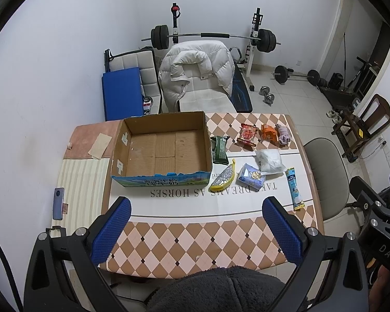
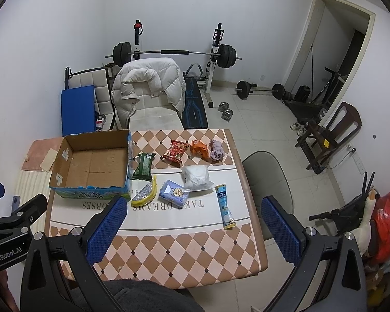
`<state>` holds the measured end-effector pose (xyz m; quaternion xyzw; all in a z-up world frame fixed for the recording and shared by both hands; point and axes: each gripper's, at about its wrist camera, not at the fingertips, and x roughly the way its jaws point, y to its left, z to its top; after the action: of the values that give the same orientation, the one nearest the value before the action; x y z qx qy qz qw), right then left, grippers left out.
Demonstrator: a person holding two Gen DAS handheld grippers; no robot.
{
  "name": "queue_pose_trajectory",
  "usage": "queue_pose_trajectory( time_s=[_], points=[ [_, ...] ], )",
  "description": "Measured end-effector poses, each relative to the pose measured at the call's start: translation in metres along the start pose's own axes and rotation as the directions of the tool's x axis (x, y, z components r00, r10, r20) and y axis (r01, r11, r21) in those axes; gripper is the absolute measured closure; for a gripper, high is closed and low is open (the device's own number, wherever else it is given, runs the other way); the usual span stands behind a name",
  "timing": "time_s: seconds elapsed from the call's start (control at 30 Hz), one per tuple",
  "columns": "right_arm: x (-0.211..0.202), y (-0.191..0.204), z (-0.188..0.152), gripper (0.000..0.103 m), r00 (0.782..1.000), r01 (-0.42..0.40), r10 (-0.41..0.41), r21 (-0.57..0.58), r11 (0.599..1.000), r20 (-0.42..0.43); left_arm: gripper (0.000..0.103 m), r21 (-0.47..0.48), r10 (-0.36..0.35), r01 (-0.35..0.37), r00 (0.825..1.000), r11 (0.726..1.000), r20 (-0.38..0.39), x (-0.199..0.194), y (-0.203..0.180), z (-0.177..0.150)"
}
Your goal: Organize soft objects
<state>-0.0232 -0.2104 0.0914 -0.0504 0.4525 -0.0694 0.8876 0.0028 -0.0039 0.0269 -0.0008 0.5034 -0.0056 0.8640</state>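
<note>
An empty open cardboard box (image 1: pixel 161 150) (image 2: pixel 91 163) stands on the table's left half. To its right lie several soft items: a green packet (image 1: pixel 220 148) (image 2: pixel 143 166), a yellow banana-shaped pouch (image 1: pixel 223 179) (image 2: pixel 144 195), a blue tissue pack (image 1: pixel 252 177) (image 2: pixel 173 193), a white bag (image 1: pixel 270 160) (image 2: pixel 197 176), a red packet (image 1: pixel 247 134) (image 2: pixel 176 150), an orange packet (image 1: pixel 269 131) (image 2: pixel 199 148), a purple cloth (image 1: pixel 284 134) (image 2: pixel 216 150) and a long blue tube pack (image 1: pixel 294 189) (image 2: pixel 225 206). My left gripper (image 1: pixel 196 208) and right gripper (image 2: pixel 193 206) hover open and empty above the table's near edge.
The checkered table (image 1: pixel 195 244) (image 2: pixel 184 254) has a phone (image 1: pixel 58 202) at its left edge. A chair with a white jacket (image 1: pixel 197 70) stands behind it, a grey chair (image 1: pixel 327 174) to the right. Weights and a bench fill the room behind.
</note>
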Motion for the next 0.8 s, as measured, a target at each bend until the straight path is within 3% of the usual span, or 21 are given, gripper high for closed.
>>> queue_pose_trajectory(
  time_s=[0.23,0.33,0.47,0.63,0.77,0.8],
  points=[
    [0.015,0.009,0.008,0.000,0.999,-0.015,0.016,0.028,0.999,-0.041,0.000,-0.004,-0.012,0.012,1.000,1.000,-0.006,0.017,-0.005,0.025],
    [0.042,-0.004,0.015,0.000,0.997,-0.004,0.009,0.056,0.998,-0.075,0.000,0.023,0.008,-0.008,1.000,1.000,-0.026,0.054,-0.009,0.043],
    [0.108,-0.030,0.022,0.000,0.991,0.019,-0.005,0.104,0.994,-0.135,0.000,0.068,0.025,-0.019,0.995,0.998,-0.093,0.118,-0.028,0.078],
    [0.213,-0.049,0.034,0.000,0.964,0.046,-0.008,0.141,0.989,-0.264,0.000,0.130,-0.006,0.040,0.967,0.991,-0.253,0.211,-0.070,0.104],
    [0.311,-0.065,0.028,0.000,0.925,0.025,0.039,0.163,0.986,-0.378,0.004,0.197,-0.023,0.107,0.921,0.975,-0.389,0.286,-0.113,0.096],
    [0.337,-0.070,0.026,0.000,0.915,0.005,0.065,0.171,0.985,-0.399,0.004,0.236,-0.009,0.122,0.902,0.964,-0.431,0.309,-0.127,0.091]
  ],
)
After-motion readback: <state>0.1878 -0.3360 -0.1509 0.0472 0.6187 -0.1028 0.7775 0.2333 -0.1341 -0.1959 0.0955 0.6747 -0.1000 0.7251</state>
